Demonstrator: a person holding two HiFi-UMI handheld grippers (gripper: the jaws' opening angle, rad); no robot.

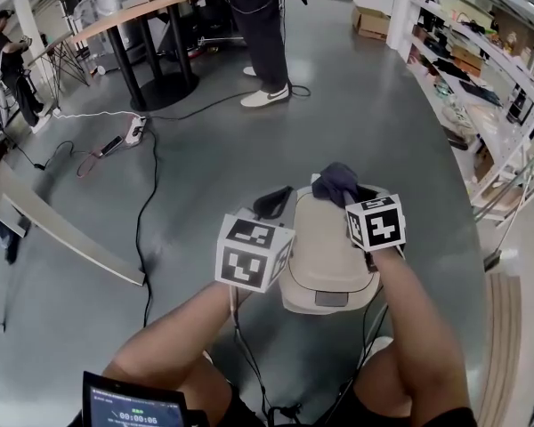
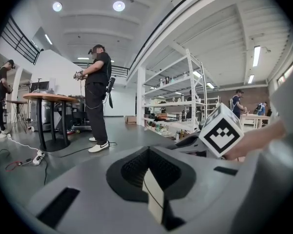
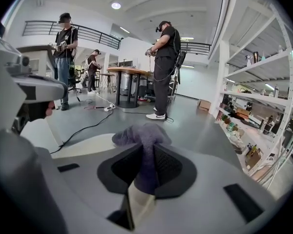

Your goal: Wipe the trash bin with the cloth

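A beige trash bin (image 1: pixel 325 265) with a closed lid stands on the grey floor just in front of me. A dark purple-grey cloth (image 1: pixel 335 182) rests on the far end of the lid, and my right gripper (image 1: pixel 348 196) is shut on it. In the right gripper view the cloth (image 3: pixel 145 143) bunches out between the jaws above the pale lid (image 3: pixel 80 150). My left gripper (image 1: pixel 272 203) hangs at the bin's left side, apparently off it. In its own view the left gripper (image 2: pixel 149 172) is shut with nothing held, and the right gripper's marker cube (image 2: pixel 220 130) shows beyond.
A person (image 1: pixel 262 34) stands ahead by a round wooden table (image 1: pixel 133 14). A power strip (image 1: pixel 134 131) and cables (image 1: pixel 145 212) lie on the floor to the left. Stocked shelves (image 1: pixel 485 78) line the right side. A slanted board (image 1: pixel 71 234) lies at left, a cardboard box (image 1: pixel 371 21) far off.
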